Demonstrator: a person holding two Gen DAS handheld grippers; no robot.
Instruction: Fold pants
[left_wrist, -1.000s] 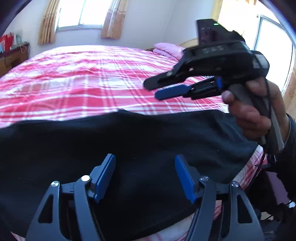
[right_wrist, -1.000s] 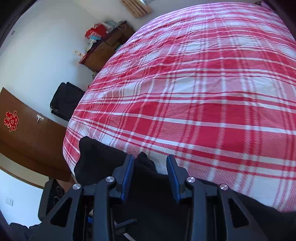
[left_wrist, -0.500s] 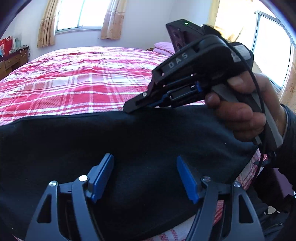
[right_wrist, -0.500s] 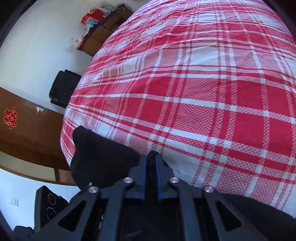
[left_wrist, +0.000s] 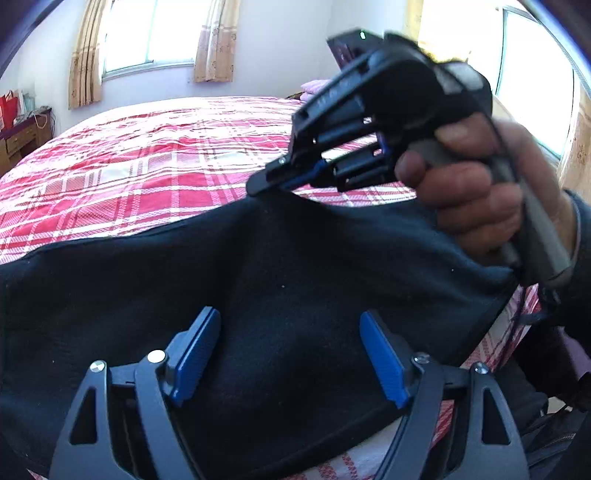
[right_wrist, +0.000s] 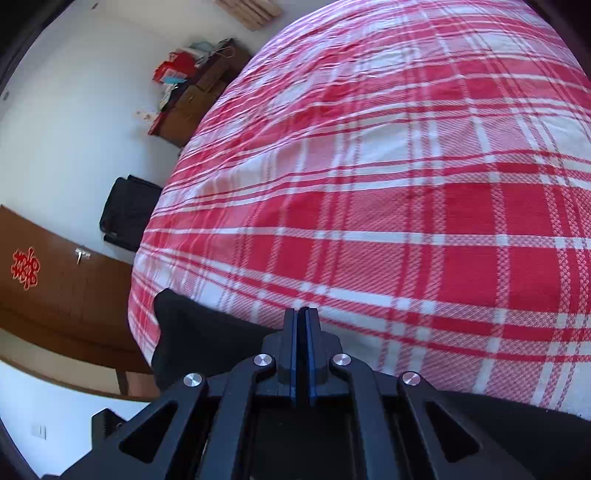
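Your black pants (left_wrist: 288, 288) lie across the lower half of the left wrist view, spread over the near edge of the bed (left_wrist: 155, 173) with its red and white checked cover. Their left end runs out of the frame, so you cannot see how far they reach.

Your left gripper (left_wrist: 290, 354) hangs over the cloth at the bottom of the frame with its blue fingers (left_wrist: 194, 354) spread wide, nothing between them. Whether the tips touch the fabric is hard to tell against the black.

Your right gripper (left_wrist: 258, 186) sits in the upper right of that view, blurred, held by your right hand (left_wrist: 476, 188). Its fingers are pressed together on the far edge of the pants, and the cloth rises to a small peak at the tips. The hand covers part of the handle and the right end of the garment.

In the right wrist view, the right gripper (right_wrist: 303, 314) shows at the bottom centre with its pads tight together; its body hides the pinched fabric itself. A dark end of the pants (right_wrist: 192, 339) sticks out at lower left over the bed's edge. A wooden door (right_wrist: 55, 295) stands at the left, cut off by the frame.
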